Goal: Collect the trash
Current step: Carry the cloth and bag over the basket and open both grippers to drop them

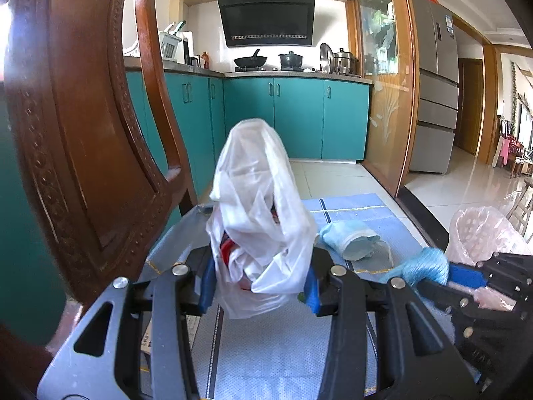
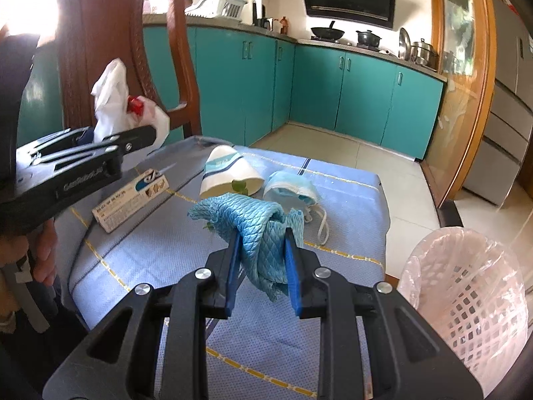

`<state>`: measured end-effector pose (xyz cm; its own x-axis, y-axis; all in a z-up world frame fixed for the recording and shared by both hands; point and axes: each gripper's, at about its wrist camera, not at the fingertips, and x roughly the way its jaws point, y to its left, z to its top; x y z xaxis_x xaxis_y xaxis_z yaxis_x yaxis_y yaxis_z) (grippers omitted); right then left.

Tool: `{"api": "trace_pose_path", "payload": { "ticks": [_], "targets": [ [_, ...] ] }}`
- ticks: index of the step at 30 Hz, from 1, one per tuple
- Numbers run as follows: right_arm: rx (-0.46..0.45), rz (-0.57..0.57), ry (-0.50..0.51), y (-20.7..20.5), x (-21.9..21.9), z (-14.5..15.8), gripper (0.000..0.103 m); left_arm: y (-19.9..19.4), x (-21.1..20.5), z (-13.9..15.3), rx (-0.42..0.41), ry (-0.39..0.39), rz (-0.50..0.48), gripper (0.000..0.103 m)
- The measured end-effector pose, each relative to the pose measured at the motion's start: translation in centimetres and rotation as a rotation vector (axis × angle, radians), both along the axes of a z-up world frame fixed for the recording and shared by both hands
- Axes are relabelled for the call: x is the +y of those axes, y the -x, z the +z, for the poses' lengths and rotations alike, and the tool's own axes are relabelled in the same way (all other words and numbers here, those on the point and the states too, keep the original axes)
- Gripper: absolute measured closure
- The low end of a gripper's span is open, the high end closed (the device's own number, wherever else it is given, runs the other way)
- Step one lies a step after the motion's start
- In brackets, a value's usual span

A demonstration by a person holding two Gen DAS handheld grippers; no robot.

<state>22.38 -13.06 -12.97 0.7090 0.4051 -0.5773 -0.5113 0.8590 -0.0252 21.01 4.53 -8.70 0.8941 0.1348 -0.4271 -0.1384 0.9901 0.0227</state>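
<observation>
Now the tabletop [image 2: 140,260] is covered with a light blue cloth with yellow dotted lines, and it stands in a kitchen with teal cabinets [image 2: 359,96], a black range hood [image 1: 266,16] and pale floor tiles. A carved wooden chair [image 1: 83,133] stands at the far left side of the tabletop.

The left gripper [image 1: 258,288] is clamped on a white plastic bag [image 1: 256,206], which rises upright between the blue pads; something red shows inside the bag. The right gripper [image 2: 263,270] is closed on a blue quilted rag [image 2: 253,223], held above the middle of the tabletop.

The right wrist view shows things that the left one mostly does not: a paper cup [image 2: 230,173] lying on its side with a green leaf at its mouth, a flat carton box [image 2: 130,200] to its left, and a blue face mask [image 2: 289,190] just beside the cup on the right. It shows also the white lattice trash basket [image 2: 466,286] with a pink liner, near the right edge of the tabletop and lower than it. The left wrist view shows only the mask [image 1: 353,240], the basket's liner [image 1: 483,233] and the rag [image 1: 426,266] at its right side, but it gives the grey refrigerator [image 1: 433,83] and a bright hall behind the wooden door frame.
</observation>
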Motion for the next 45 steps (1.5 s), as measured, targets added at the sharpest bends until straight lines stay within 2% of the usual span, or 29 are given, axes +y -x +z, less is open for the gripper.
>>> {"api": "trace_pose_path", "payload": {
  "ticks": [6,11,15,21,24,28,30,32,36,37,39,40,41,43,45],
  "targets": [
    [-0.043,-0.07,-0.064,0.2,-3.5,1.8,0.077,0.5,-0.7,0.2,0.0,-0.027,0.0,0.06],
    [-0.059,-0.188,-0.151,0.2,-9.3,3.4,0.077,0.5,-1.4,0.2,0.013,-0.024,-0.007,0.061],
    [-0.038,-0.31,-0.218,0.2,-14.9,3.8,0.077,0.0,-3.0,-0.1,0.024,-0.015,-0.048,0.061],
    [0.076,-0.456,-0.303,0.0,-21.6,2.1,0.077,-0.1,-8.0,0.2,0.033,0.045,-0.245,0.06],
    [0.134,-0.493,-0.345,-0.1,-23.7,1.3,0.077,0.0,-11.4,0.1,0.028,0.038,-0.348,0.06],
    [0.163,-0.544,-0.333,0.0,-24.6,0.5,0.076,0.4,-16.2,-0.7,0.036,0.02,-0.47,0.06],
    [0.173,-0.576,-0.341,0.1,-25.3,0.3,0.068,0.6,-18.6,-1.3,0.035,-0.004,-0.527,0.06],
    [0.172,-0.606,-0.365,0.4,-26.3,0.2,0.054,0.6,-20.7,-1.8,0.041,-0.021,-0.574,0.06],
    [0.148,-0.643,-0.4,1.3,-27.8,0.5,0.048,0.1,-24.2,-2.6,0.057,-0.028,-0.661,0.06],
    [0.138,-0.652,-0.409,1.5,-28.2,0.6,0.047,-0.1,-25.0,-2.8,0.066,-0.024,-0.689,0.056],
    [0.125,-0.668,-0.429,1.8,-28.7,0.8,0.045,-0.3,-26.1,-3.1,0.077,-0.02,-0.716,0.038],
    [0.123,-0.672,-0.438,1.7,-28.8,0.9,0.045,-0.2,-26.1,-3.3,0.071,-0.024,-0.699,0.022],
    [0.123,-0.674,-0.447,1.7,-29.1,1.0,0.045,-0.2,-26.0,-3.5,0.064,-0.028,-0.68,0.019],
    [0.126,-0.668,-0.464,1.5,-29.0,1.1,0.045,-0.3,-25.7,-3.7,0.077,-0.036,-0.66,0.019],
    [0.124,-0.655,-0.47,1.4,-28.5,1.3,0.045,-0.4,-24.1,-3.2,0.055,-0.051,-0.592,0.018]
  ]
}}
